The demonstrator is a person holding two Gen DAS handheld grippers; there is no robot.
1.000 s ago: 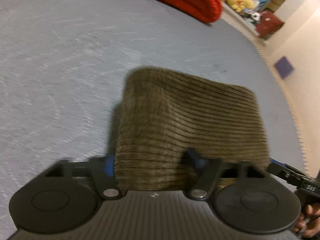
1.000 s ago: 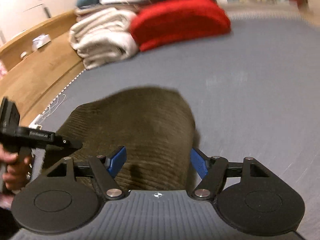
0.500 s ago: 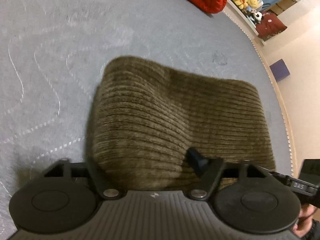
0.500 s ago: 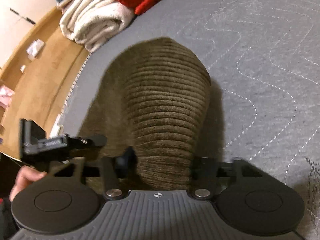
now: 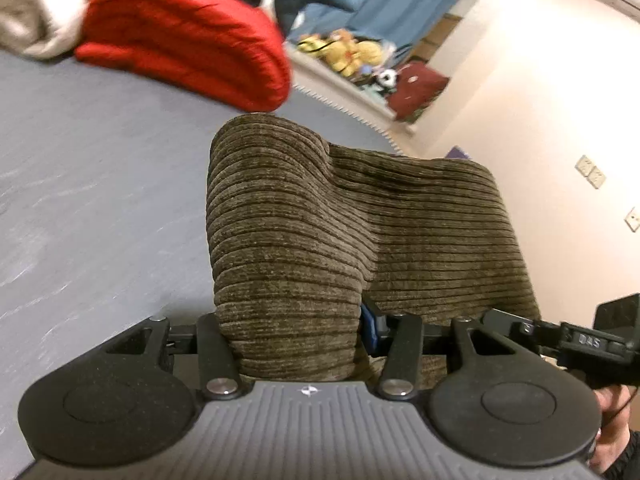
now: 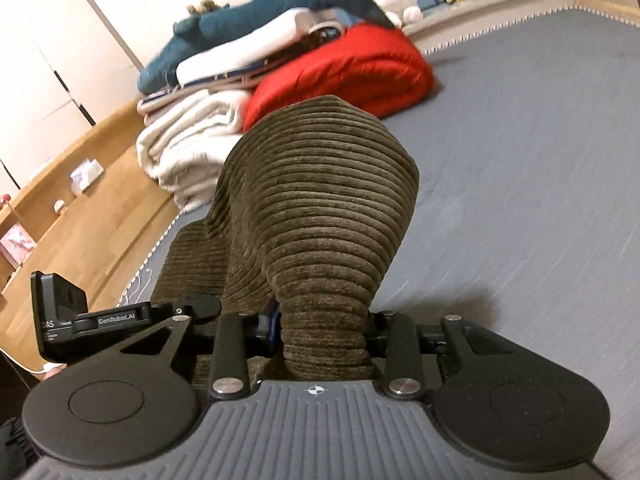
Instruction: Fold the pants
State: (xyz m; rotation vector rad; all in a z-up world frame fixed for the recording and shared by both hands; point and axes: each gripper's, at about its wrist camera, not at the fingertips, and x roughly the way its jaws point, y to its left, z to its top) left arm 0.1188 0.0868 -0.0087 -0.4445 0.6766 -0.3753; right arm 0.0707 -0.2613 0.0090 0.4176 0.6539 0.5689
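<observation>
The left gripper (image 5: pixel 294 334) sits at the bottom of the left wrist view with its jaws about half closed on a thick bunch of the pants (image 5: pixel 320 232); they have just been closing, and the olive corduroy fills the gap between them. One blue pad shows at the right side of the bunch, pressed against the cloth. From the grip the pants rise toward the centre of the frame and spread to the right as a hanging sheet, lifted off the grey bed (image 5: pixel 100 184). A red blanket (image 5: pixel 188 36) lies at the upper left, and the other gripper's black body juts in at the lower right edge.

In the right wrist view the right gripper (image 6: pixel 324 336) is at the bottom centre, its jaws drawn in tighter, about a third open, pinching a narrower neck of the pants (image 6: pixel 320 208); these too have just been closing on the cloth. Above the grip the fabric balloons into a rounded hump at mid-frame and drapes down to the left. The bed (image 6: pixel 520 184) fills the right side. A cream blanket (image 6: pixel 188 148) and the red blanket (image 6: pixel 348 72) lie at the upper left and centre.
</observation>
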